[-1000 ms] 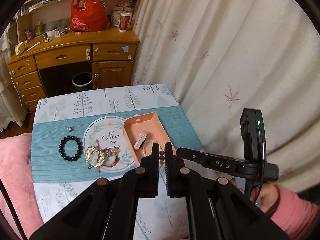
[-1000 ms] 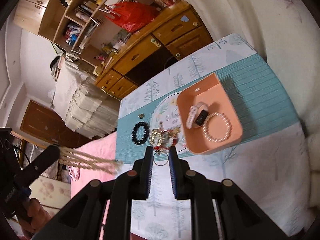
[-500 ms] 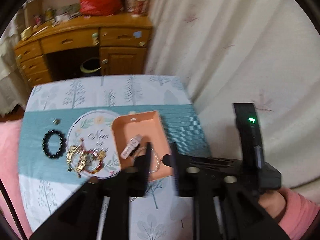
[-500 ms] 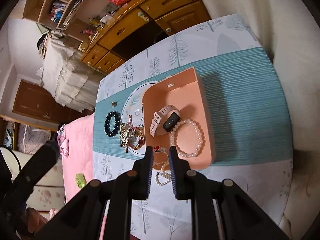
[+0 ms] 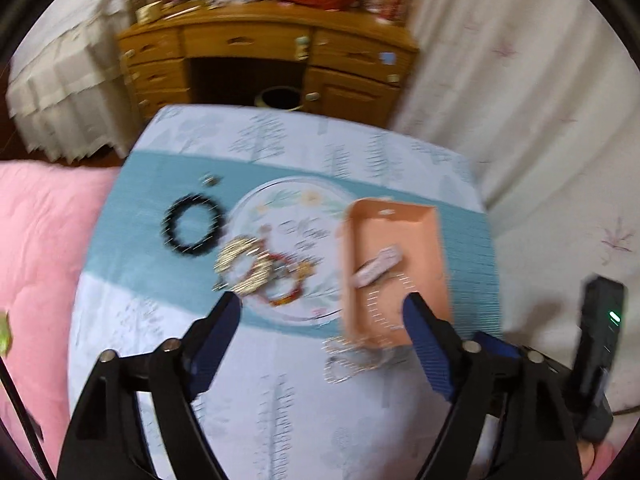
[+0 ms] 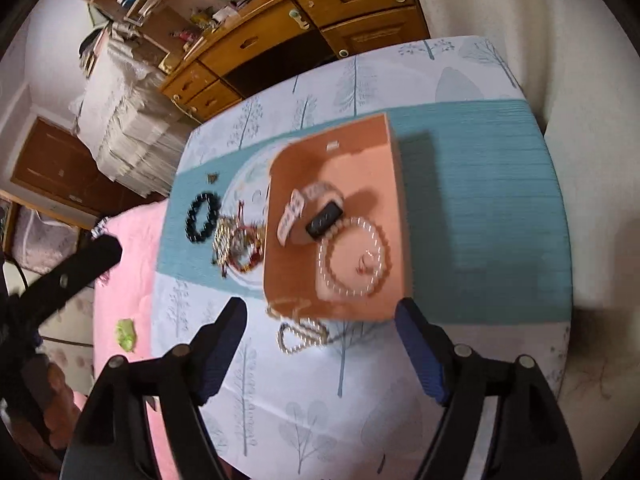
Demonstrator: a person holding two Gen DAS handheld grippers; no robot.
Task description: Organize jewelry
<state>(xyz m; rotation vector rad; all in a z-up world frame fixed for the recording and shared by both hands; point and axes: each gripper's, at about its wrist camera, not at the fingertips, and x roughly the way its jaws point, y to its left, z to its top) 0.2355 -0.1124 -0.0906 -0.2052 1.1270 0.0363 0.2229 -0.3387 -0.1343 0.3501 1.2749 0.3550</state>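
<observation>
A peach tray [image 6: 396, 184] on the teal cloth holds a pink-strapped watch [image 6: 316, 210], a pearl bracelet [image 6: 352, 260] and a small ring [image 6: 366, 262] inside its loop. A beaded chain [image 6: 300, 328] lies on the cloth against the tray's near edge. My right gripper [image 6: 320, 316] hangs above it, jaws opening, nothing between them. In the blurred left wrist view my left gripper [image 5: 320, 312] is also opening and empty, above the chain [image 5: 352, 360] and the tray [image 5: 438, 240]. Left of the tray lie a gold and red tangle [image 5: 256, 268] and a black bead bracelet [image 5: 192, 226].
A small charm [image 5: 212, 180] sits beyond the black bracelet. Pink bedding [image 5: 40, 248] borders the table on the left, with a green scrap [image 6: 126, 334] on it. A wooden desk [image 5: 260, 44] stands behind and a curtain [image 5: 540, 120] to the right. My left gripper's arm [image 6: 80, 264] shows at the left edge.
Both grippers went from shut to wide open and sank toward the table. The beaded chain that hung from the left gripper now lies on the cloth at the tray's near edge.
</observation>
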